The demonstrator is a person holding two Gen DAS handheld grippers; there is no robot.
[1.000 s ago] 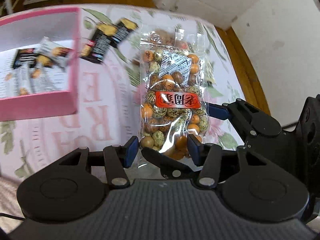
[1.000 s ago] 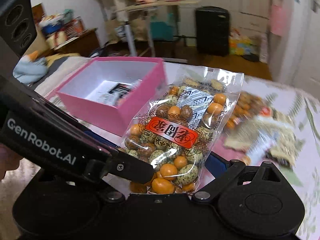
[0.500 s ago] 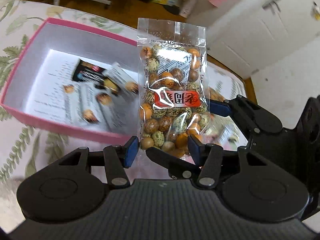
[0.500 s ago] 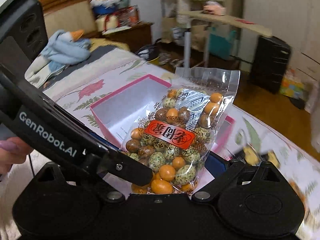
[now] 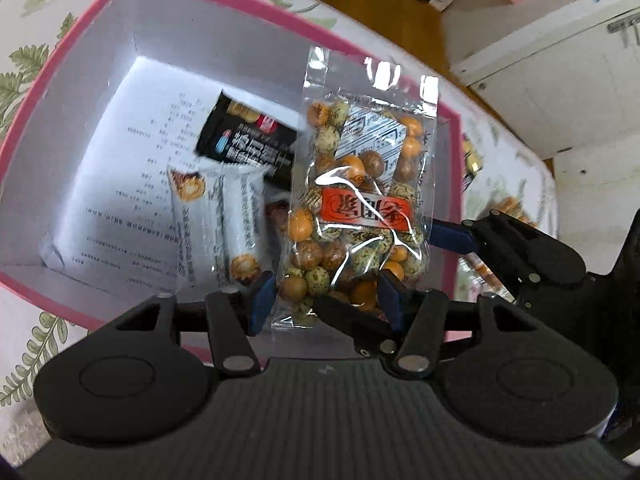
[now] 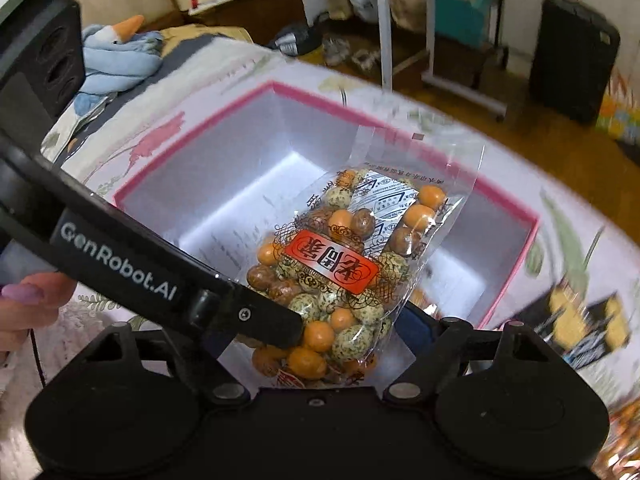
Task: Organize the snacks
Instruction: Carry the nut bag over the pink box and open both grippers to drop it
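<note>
Over the pink box (image 5: 248, 12), we are carrying the nut bag (image 5: 356, 208) with both jaw pairs, left hand-held gripper (image 5: 326, 300) and right hand-held gripper (image 6: 348, 332), clenched on its lower end (the right's have just been closing), and ought to lower it beside the snack bars (image 5: 216, 216) before letting go.

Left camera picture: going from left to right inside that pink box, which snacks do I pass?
Inside the pink box: white snack packets → black snack packet, a little farther back → clear bag of coated nuts, held above the box.

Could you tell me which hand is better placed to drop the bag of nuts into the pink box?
Left: the left tool clamps the bag of nuts over the pink box. The right tool has just been closing its jaws around it.
</note>
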